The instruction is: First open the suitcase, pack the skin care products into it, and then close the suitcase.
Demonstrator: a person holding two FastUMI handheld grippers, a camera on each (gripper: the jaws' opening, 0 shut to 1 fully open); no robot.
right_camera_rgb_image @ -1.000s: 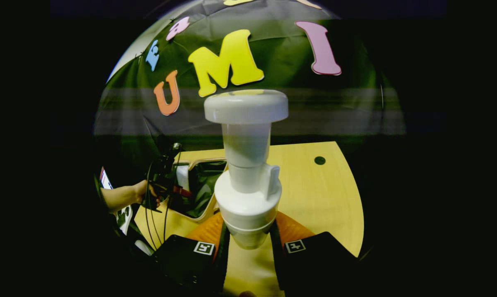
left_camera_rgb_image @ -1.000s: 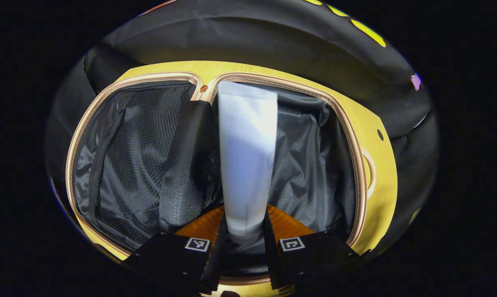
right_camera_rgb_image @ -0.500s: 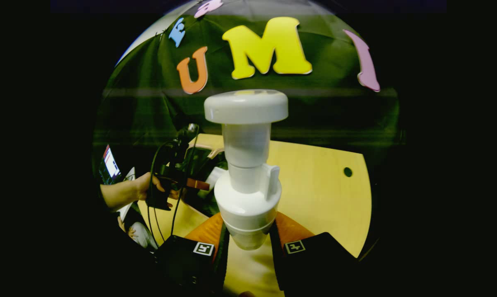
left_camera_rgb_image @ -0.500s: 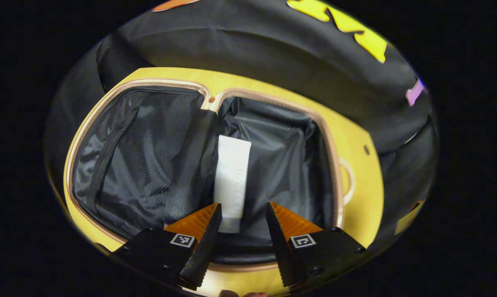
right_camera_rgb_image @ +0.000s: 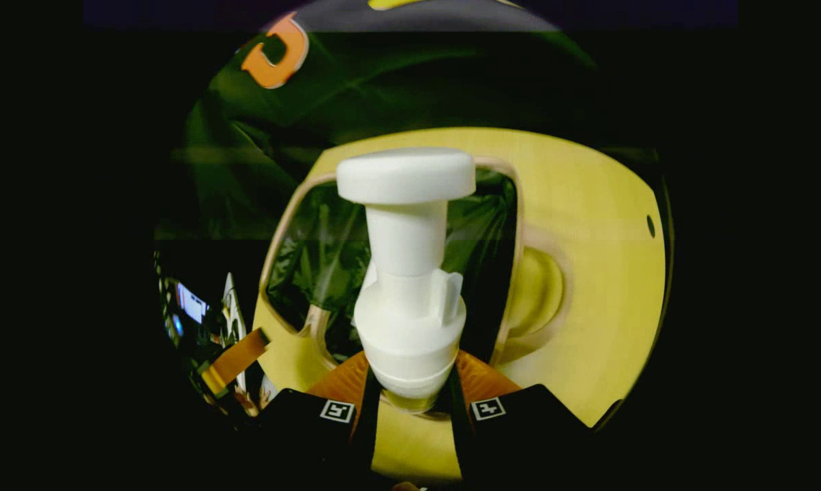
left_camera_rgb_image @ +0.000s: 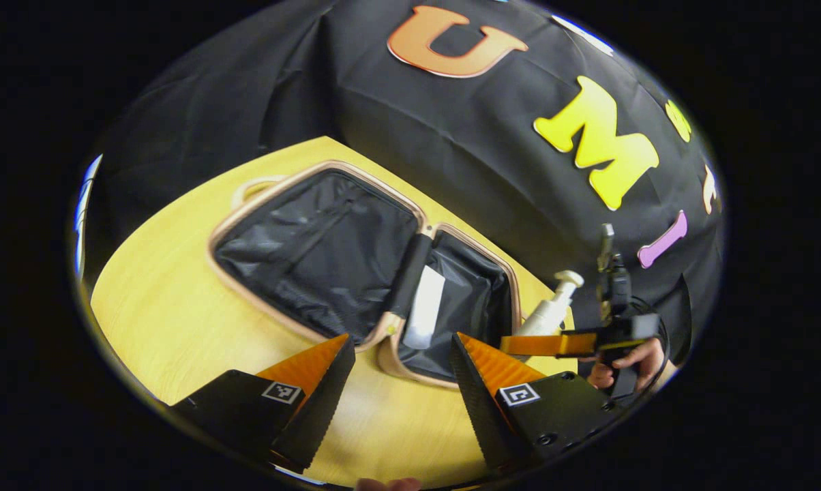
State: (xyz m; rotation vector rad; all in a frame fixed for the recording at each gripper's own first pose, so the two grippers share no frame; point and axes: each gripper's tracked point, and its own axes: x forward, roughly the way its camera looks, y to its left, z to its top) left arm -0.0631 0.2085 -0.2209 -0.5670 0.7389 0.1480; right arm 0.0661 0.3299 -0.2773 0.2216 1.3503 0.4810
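1 open suitcase (left_camera_rgb_image: 315,252), 1 tube (left_camera_rgb_image: 425,308) inside, 1 pump bottle (right_camera_rgb_image: 407,273) gripped.

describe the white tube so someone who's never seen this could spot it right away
Find the open suitcase lying flat on the yellow table, its two dark-lined halves side by side. The white tube lies in the half nearer the right gripper. It is flat and lies loose, unlike the pump bottle, which that gripper holds.
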